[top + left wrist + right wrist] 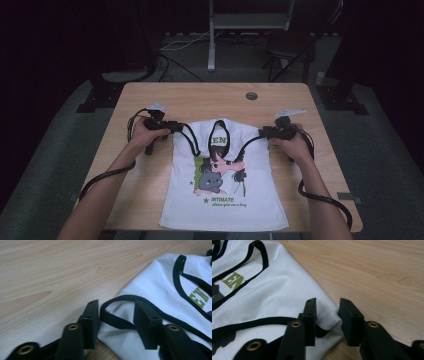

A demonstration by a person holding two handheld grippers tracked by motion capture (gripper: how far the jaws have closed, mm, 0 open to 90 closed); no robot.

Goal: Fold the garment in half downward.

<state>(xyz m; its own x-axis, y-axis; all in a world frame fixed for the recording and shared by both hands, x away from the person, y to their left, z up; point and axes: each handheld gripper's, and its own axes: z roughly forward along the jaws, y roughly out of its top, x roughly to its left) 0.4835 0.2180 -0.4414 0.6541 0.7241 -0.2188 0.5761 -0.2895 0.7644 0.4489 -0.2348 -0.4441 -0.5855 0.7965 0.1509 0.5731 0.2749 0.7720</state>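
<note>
Now each gripper (176, 126) (260, 133) straddles a shoulder corner of the white top (225, 192).

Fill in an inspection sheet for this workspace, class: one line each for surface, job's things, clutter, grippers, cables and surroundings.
Surface: light wooden table, with a round grey cable port near the far edge.
Job's things: white sleeveless top with black trim and a cartoon print, lying flat, hem toward the person.
Clutter: nothing seen.
Grippers: left gripper at the top's left shoulder, jaws apart around the black trim; right gripper at the right shoulder, fabric edge between its jaws, gaps visible at the pads.
Cables: black cable trailing from the left gripper, another from the right.
Surroundings: dark room, grey floor, metal stand behind the table.
</note>
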